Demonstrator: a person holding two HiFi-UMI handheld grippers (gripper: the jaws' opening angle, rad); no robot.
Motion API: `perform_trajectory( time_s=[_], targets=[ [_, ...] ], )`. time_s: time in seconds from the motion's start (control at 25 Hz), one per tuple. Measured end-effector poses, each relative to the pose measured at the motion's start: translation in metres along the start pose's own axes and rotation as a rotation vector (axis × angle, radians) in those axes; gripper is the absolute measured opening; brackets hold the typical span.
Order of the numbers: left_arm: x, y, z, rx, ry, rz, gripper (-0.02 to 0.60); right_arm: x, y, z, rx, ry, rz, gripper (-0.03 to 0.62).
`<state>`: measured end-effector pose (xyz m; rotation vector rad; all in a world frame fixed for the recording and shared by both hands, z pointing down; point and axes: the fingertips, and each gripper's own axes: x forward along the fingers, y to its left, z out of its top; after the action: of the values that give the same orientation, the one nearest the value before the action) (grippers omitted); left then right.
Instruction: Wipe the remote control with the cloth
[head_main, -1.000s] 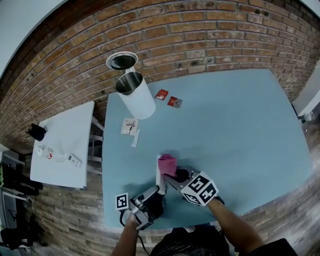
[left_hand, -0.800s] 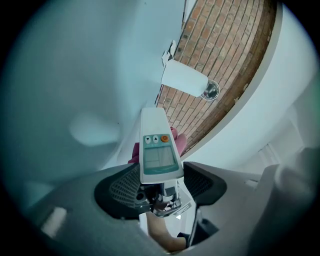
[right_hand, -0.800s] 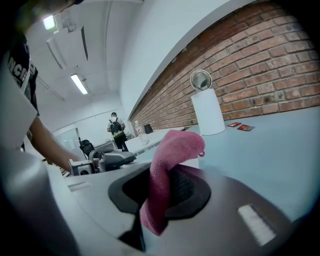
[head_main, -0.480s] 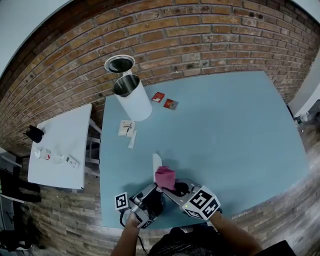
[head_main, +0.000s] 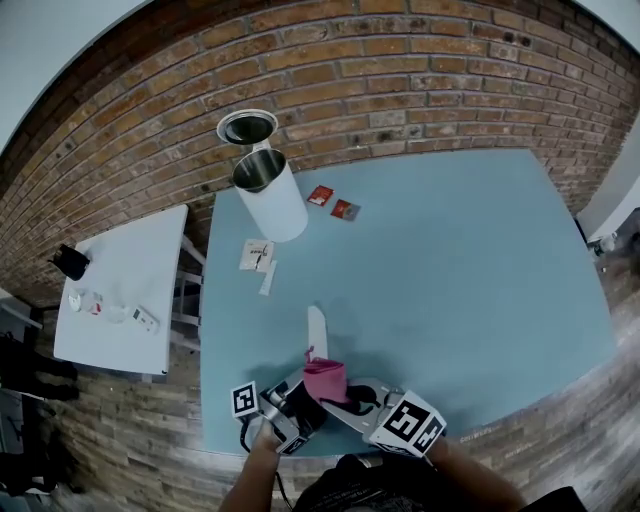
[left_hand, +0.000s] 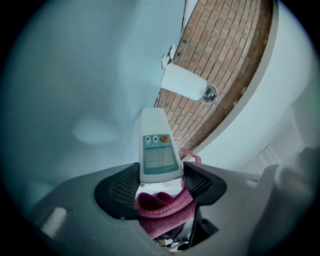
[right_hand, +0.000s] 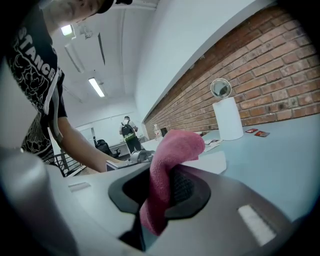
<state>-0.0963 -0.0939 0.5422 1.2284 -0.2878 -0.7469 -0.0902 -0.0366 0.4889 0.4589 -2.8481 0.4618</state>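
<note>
Grips slim white plastic remote control (left_hand: 159, 150) in left gripper (left_hand: 160, 182) fingers over pale blue desk (head_main: 450, 270); pinches pink fabric cloth (right_hand: 172, 150) in right gripper (right_hand: 160, 192) fingers.

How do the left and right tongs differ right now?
The left tongs grip the white remote control, jaws wide apart; the right tongs pinch the pink cloth, jaws nearly together. The remote control juts out rigid; the cloth droops over. Both are shut on something.

A red brick wall (head_main: 400, 70) runs just behind the blue table (head_main: 450, 280). A smaller white table (head_main: 130, 270) stands off its left edge, with a strip light (right_hand: 96, 86) glowing overhead.
</note>
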Motion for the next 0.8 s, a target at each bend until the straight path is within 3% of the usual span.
perform_trajectory(
  time_s=[0.24, 0.56, 0.68, 0.8],
  targets=[
    [0.0, 0.0, -0.001, 0.003, -0.005, 0.007, 0.267, 0.017, -0.003, -0.022, 0.054, 0.186, -0.016, 0.077],
    [-0.001, 0.001, 0.001, 0.012, -0.008, 0.013, 0.268, 0.013, -0.008, -0.053, 0.19, 0.349, -0.033, 0.077],
    [-0.002, 0.001, 0.001, 0.021, -0.007, 0.018, 0.268, 0.009, -0.006, -0.059, 0.207, 0.359, -0.025, 0.075],
    [-0.003, 0.003, -0.001, 0.061, 0.002, 0.052, 0.268, 0.002, -0.006, -0.05, 0.211, 0.281, -0.023, 0.077]
  ],
)
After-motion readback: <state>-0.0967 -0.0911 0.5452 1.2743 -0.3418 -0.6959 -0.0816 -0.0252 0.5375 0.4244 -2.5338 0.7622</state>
